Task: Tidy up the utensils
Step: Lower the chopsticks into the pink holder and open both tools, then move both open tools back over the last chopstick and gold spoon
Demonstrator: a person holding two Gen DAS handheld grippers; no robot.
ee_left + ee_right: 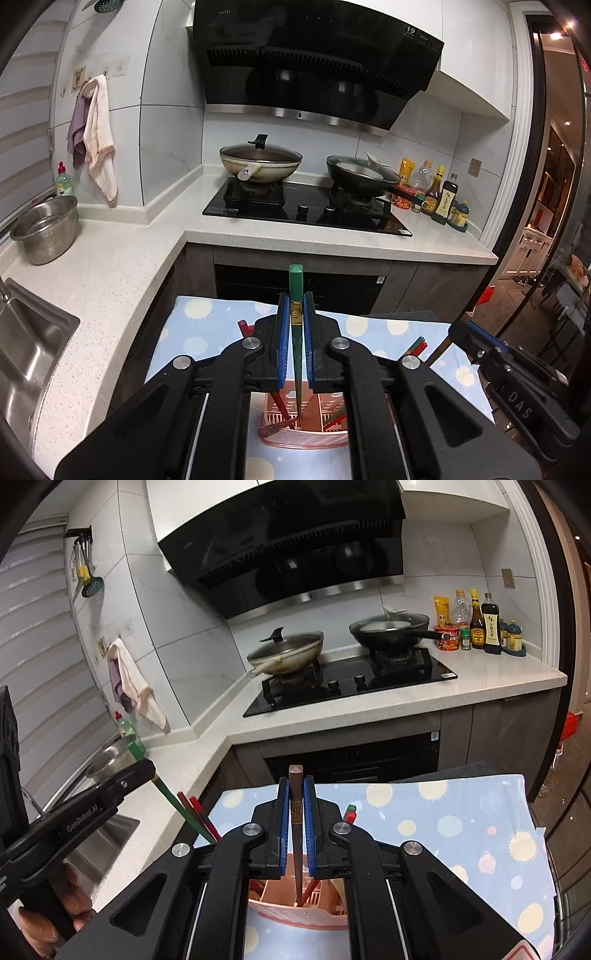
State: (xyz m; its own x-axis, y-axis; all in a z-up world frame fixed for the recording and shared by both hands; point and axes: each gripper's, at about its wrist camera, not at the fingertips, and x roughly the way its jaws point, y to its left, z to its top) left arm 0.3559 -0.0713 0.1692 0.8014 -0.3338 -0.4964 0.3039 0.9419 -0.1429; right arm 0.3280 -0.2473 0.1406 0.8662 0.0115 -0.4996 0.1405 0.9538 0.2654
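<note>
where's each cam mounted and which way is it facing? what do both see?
Left wrist: on left gripper, looking down its fingers at green chopstick, stove; right gripper at the edge.
Right wrist: on right gripper, brown chopstick; left gripper and hand in view.
Shared: pink holder, cloth, stove.

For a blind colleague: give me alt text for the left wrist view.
The left gripper is shut on a green chopstick pointing down into a pink slotted plastic utensil basket on a blue dotted cloth.
</note>
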